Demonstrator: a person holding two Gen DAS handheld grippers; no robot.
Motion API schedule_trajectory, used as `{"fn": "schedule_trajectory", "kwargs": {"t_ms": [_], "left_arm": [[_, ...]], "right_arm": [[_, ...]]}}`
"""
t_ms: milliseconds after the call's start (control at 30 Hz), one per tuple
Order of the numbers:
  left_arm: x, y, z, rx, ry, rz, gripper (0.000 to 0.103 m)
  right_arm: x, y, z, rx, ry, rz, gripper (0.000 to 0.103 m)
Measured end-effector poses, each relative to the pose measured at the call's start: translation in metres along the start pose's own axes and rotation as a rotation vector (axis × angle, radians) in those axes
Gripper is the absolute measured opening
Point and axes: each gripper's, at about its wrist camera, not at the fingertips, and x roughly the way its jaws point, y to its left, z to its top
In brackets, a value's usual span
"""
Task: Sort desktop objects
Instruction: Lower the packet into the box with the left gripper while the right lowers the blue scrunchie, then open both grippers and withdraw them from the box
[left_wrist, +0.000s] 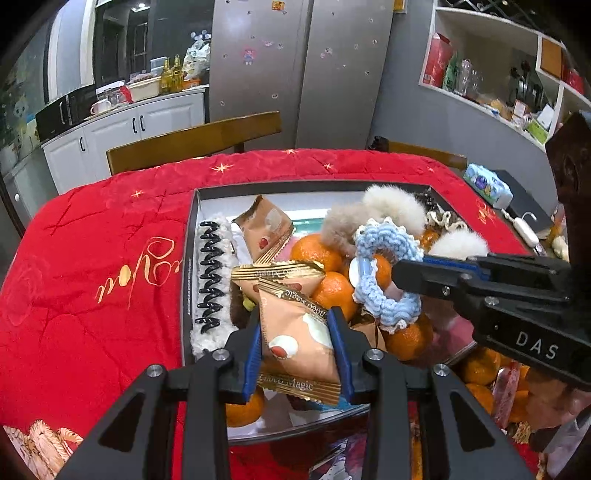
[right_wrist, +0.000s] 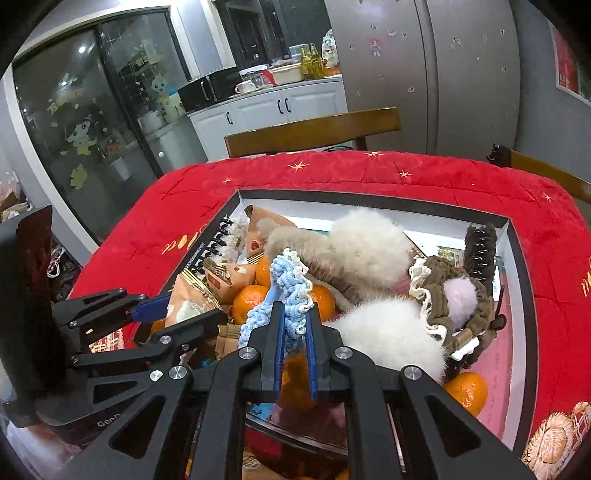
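Note:
A black-rimmed box on the red cloth holds snack packets, oranges, hair clips and furry scrunchies. My left gripper is shut on a tan Choco Magic snack packet, held above the box's near edge. My right gripper is shut on a light blue crocheted scrunchie over the oranges; it also shows in the left wrist view, with the right gripper coming in from the right. The left gripper shows at the left of the right wrist view.
In the box lie a black claw clip, more snack packets, white and grey furry scrunchies, a brown scrunchie and a dark clip. A wooden chair stands behind the table. A tissue pack lies at the right.

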Motion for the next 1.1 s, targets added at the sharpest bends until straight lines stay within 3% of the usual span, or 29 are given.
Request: {"fn": "schedule_trajectory", "kwargs": {"t_ms": [300,533,633,700,833,900,967,1033,1100], "left_arm": [[-0.004,-0.005,0.000,0.030,-0.011,0.034,0.035],[-0.006,-0.008,0.004,0.038,0.006,0.055,0.036],[-0.008,-0.012,0.005,0.064,0.021,0.099,0.058],[-0.012,-0.014,0.006,0.068,0.011,0.109,0.076],[-0.022,-0.011,0.011,0.062,0.008,0.109,0.086],[-0.027,-0.009,0.013,0.054,0.006,0.103,0.091],[-0.032,-0.007,0.016,0.046,0.000,0.098,0.091],[-0.039,-0.005,0.018,0.041,-0.012,0.089,0.094],[-0.044,-0.004,0.021,0.033,-0.032,0.086,0.103]], "right_arm": [[-0.001,0.001,0.000,-0.007,-0.014,0.016,0.012],[-0.006,-0.003,0.004,0.020,-0.026,0.077,0.015],[-0.012,-0.007,0.008,0.044,-0.054,0.126,0.032],[-0.018,-0.010,0.010,0.064,-0.073,0.159,0.056],[-0.030,-0.013,0.015,0.089,-0.111,0.209,0.067],[-0.038,-0.014,0.018,0.094,-0.133,0.237,0.083],[-0.046,-0.017,0.020,0.111,-0.160,0.277,0.088],[-0.055,-0.019,0.022,0.131,-0.180,0.294,0.100],[-0.064,-0.020,0.025,0.142,-0.211,0.293,0.103]]}}
